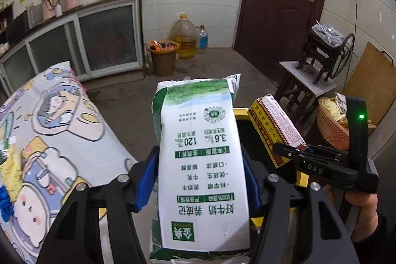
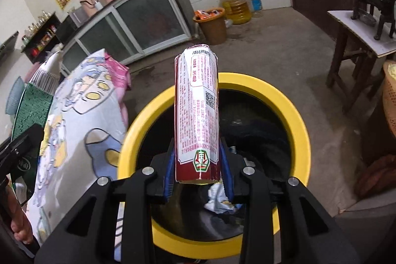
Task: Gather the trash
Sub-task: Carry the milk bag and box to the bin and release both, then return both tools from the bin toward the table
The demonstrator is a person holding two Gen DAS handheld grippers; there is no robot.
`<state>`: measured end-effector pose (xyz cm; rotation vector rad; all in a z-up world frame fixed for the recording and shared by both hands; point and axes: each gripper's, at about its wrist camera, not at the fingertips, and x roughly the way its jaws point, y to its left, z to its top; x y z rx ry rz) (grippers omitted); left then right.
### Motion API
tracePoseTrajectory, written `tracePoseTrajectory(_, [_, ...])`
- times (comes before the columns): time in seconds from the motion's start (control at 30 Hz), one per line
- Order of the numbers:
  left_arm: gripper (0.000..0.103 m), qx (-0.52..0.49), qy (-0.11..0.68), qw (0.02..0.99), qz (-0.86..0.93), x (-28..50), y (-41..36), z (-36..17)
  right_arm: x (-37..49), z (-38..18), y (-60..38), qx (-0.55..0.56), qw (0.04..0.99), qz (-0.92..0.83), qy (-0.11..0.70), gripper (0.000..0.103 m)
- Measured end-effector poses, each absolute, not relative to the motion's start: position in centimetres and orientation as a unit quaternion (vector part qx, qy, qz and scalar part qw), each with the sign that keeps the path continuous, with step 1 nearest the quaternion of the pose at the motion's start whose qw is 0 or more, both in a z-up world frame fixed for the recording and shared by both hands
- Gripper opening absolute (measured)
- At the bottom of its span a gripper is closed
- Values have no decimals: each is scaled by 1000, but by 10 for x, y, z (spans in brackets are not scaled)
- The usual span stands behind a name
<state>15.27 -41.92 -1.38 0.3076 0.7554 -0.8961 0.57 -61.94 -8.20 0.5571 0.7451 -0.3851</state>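
Observation:
My left gripper (image 1: 200, 177) is shut on a tall white-and-green milk carton (image 1: 200, 140), its blue pads pressing both sides. Behind the carton shows part of the yellow rim of a black-lined trash bin (image 1: 241, 113). My right gripper (image 2: 198, 172) is shut on a slim red-and-white drink carton (image 2: 196, 115) and holds it over the open mouth of the trash bin (image 2: 297, 120). Crumpled paper (image 2: 219, 197) lies inside the bin. In the left wrist view the right gripper (image 1: 284, 152) hangs just right of the milk carton, a hand behind it.
A table with a cartoon-print cloth (image 1: 61, 128) stands left of the bin. A brown bucket (image 1: 163, 58), an oil jug (image 1: 184, 38) and a water bottle (image 1: 203, 40) sit by the far wall. A wooden stool (image 1: 304, 81) and an orange basket (image 1: 331, 130) are at right.

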Motion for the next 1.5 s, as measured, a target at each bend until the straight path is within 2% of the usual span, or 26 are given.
tracePoseTrajectory(0.27, [58,153,373,803,-439,157,-452,-35,2,-83,-623,264,869,-211,362,36])
tracePoseTrajectory(0.33, [60,155,372,800,-444,155,-456,-37,-1,-83,-626,268,864,-222,363,44])
tracePoseTrajectory(0.37, [63,151,373,800,-445,155,-456,-37,-1,-83,-628,270,862,-227,363,54])
tracePoseTrajectory(0.4, [77,145,374,801,-444,156,-454,-37,-5,-83,-631,274,862,-234,357,63])
tracePoseTrajectory(0.43, [88,136,374,805,-440,158,-451,-37,-8,-82,-632,274,861,-241,355,62])
tracePoseTrajectory(0.47, [89,127,375,808,-437,160,-447,-36,-8,-81,-634,274,860,-243,355,62])
tracePoseTrajectory(0.93, [89,70,369,833,-406,188,-368,-17,0,-62,-611,261,872,-221,350,62])
tracePoseTrajectory(1.17, [89,48,345,865,-361,211,-276,0,36,-41,-571,232,899,-158,336,62])
tracePoseTrajectory(1.5, [89,68,310,921,-226,237,-90,15,125,-15,-448,154,931,12,330,63])
